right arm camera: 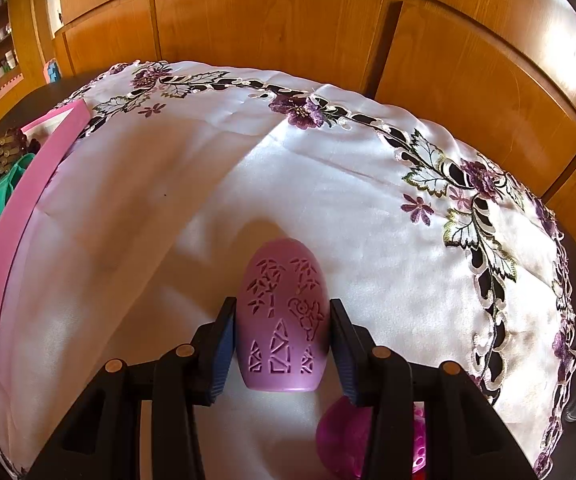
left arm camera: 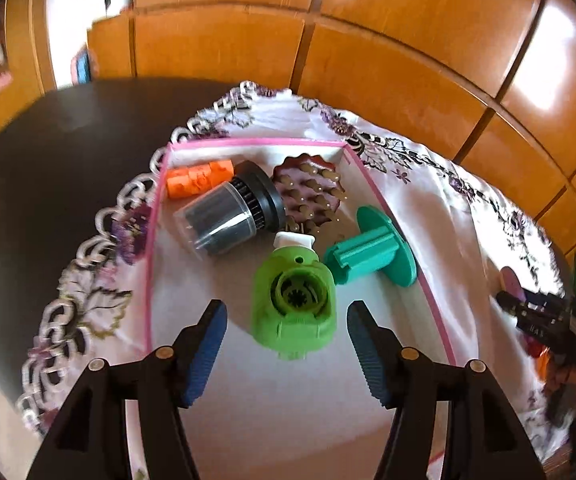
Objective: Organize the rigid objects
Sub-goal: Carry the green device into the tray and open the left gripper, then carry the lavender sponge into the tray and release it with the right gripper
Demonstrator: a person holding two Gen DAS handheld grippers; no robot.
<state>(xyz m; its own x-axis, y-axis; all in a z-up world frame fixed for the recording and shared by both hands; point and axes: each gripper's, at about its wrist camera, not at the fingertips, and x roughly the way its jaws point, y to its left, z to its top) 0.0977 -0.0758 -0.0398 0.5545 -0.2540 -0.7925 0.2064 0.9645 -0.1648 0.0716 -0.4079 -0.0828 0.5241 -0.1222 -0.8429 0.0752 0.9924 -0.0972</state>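
**Blue pads part around the green piece in the box**

Blue-padded left tongs (left arm camera: 286,332) stand released, the pads clear of the green plastic piece (left arm camera: 293,305) that lies between them on the floor of the pink-rimmed box (left arm camera: 150,264); nothing is gripped on this side. Beyond it lie a teal spool (left arm camera: 372,254), a clear-capped black jar (left arm camera: 228,216), an orange roller (left arm camera: 200,178) and a brown bristled brush (left arm camera: 312,192), all inside the box; the box sits on an embroidered white cloth (right arm camera: 248,168) over the table (left arm camera: 48,152).

Right tongs (right arm camera: 282,340) are clenched on a lilac carved egg-shaped case (right arm camera: 282,320), held over the cloth, well to the right of the box; a magenta translucent thing (right arm camera: 344,440) shows below them, too hidden to name.

Judged from this, the green piece is placed and the left side should lift straight away, so the pads do not drag it against the spool; the right should then carry the case over the pink rim, lower it into the bare near floor, and let go only once it rests, since its rounded body looks prone to rolling.
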